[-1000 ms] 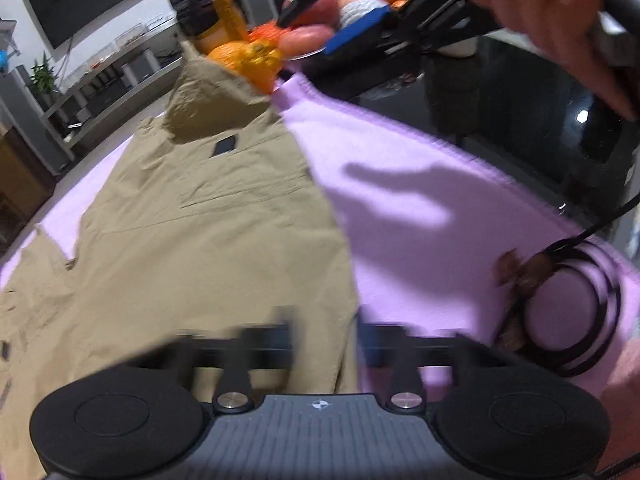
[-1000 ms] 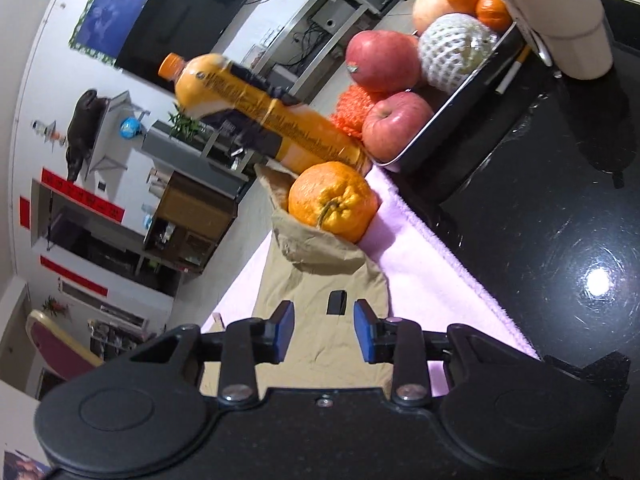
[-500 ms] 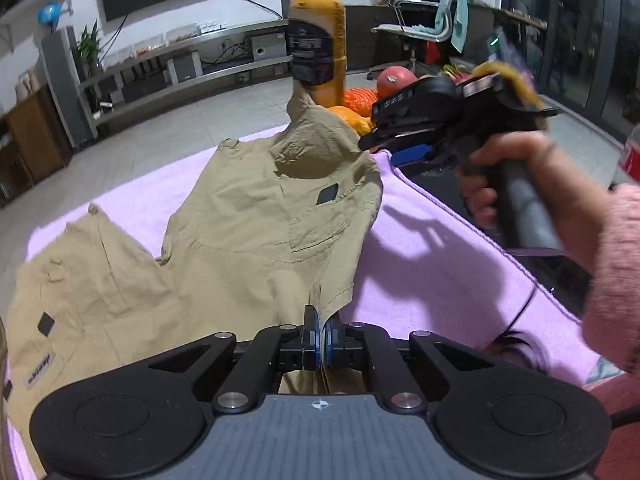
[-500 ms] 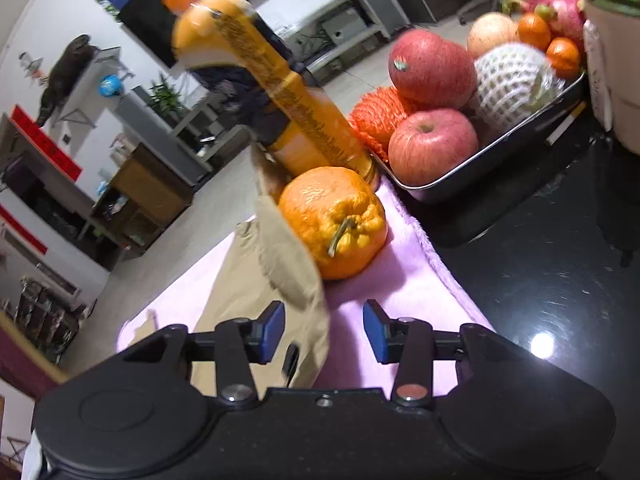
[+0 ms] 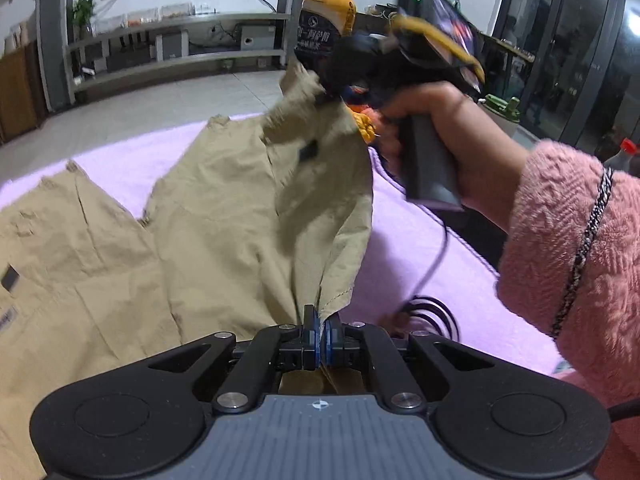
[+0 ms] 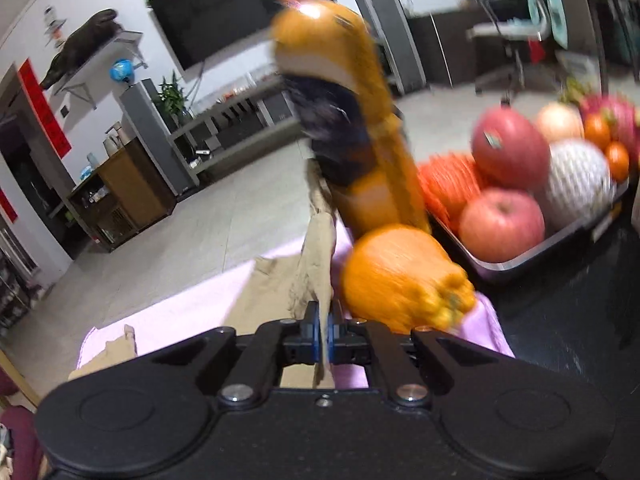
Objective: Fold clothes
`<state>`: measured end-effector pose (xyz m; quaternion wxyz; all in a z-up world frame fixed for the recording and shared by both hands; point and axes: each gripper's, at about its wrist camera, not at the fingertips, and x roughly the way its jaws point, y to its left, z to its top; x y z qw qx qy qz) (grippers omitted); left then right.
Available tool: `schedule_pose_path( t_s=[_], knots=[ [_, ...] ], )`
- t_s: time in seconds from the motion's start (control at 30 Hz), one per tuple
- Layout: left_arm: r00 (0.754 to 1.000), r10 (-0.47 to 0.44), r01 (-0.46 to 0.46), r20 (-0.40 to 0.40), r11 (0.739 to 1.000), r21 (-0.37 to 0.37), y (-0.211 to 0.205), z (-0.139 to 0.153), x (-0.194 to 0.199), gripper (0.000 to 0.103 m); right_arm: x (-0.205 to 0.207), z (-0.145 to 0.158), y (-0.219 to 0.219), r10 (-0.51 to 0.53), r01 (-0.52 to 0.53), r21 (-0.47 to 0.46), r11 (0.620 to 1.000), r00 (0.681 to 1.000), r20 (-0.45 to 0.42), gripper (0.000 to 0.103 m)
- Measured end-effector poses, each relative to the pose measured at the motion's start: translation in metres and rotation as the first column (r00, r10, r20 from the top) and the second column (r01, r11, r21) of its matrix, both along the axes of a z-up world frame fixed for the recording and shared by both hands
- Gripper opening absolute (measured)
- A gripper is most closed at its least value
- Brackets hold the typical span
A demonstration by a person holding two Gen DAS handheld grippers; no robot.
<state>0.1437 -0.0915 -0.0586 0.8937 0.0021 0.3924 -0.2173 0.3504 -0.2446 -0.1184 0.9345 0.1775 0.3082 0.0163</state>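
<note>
Large pink terry cloth (image 5: 420, 248) covers the table under both tools. On it lies the khaki cotton garment (image 5: 224, 240), spread ahead and to the left of the left gripper (image 5: 319, 330), one edge lifted off the cloth.

Left gripper: jaws closed on the garment's near hem. Right gripper (image 6: 323, 330): jaws have just closed, khaki fabric pinched between them; in the left view it holds the far corner up, beside the orange drink bottle w/ dark label (image 5: 326, 20).

Step in hand, by my reading: carry the lifted edge over to make the fold. Rec.: keep both grips level, edge taut btwn them, and lay it parallel to the opp. edge. The fabric passes close to the knobbly orange citrus fruit (image 6: 404, 276), just right of the right gripper – risk of a snag or of tipping the bottle.

Obscured: right view motion-blurred; bottle label unreadable. Garment type (shirt or trousers) not determinable; its left part is cut off. Black coiled cable (image 5: 432, 312) partly hidden behind the left tool.
</note>
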Motion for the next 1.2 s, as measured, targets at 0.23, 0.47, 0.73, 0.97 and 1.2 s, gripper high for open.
schedule_pose_path(
  t_s=[0.23, 0.47, 0.73, 0.97, 1.2],
  knots=[
    [0.992, 0.120, -0.126, -0.041, 0.972, -0.198, 0.075, 0.021, -0.009, 0.004, 0.004, 0.064, 0.127, 0.104, -0.081, -0.300, 0.950, 0.993, 0.060, 0.004],
    [0.949, 0.307, -0.314, -0.070, 0.906, -0.283, 0.184, 0.029, -0.058, 0.004, -0.011, 0.073, 0.296, 0.370, -0.297, -0.469, 0.832, 0.927, 0.069, 0.004],
    [0.770, 0.513, -0.614, -0.379, 0.758, -0.222, 0.262, -0.040, -0.071, 0.004, -0.006, -0.035, 0.431, 0.574, -0.604, -0.350, 0.717, 0.795, -0.197, 0.004],
    [0.771, 0.505, -0.609, -0.389, 0.763, -0.217, 0.258, -0.037, -0.070, 0.004, 0.020, -0.067, 0.433, 0.556, -0.612, -0.146, 0.777, 0.776, -0.297, 0.004],
    [0.736, 0.502, -0.640, -0.454, 0.735, -0.223, 0.270, -0.046, -0.069, 0.006, 0.038, -0.072, 0.454, 0.522, -0.619, -0.082, 0.781, 0.719, -0.460, 0.008]
  ],
)
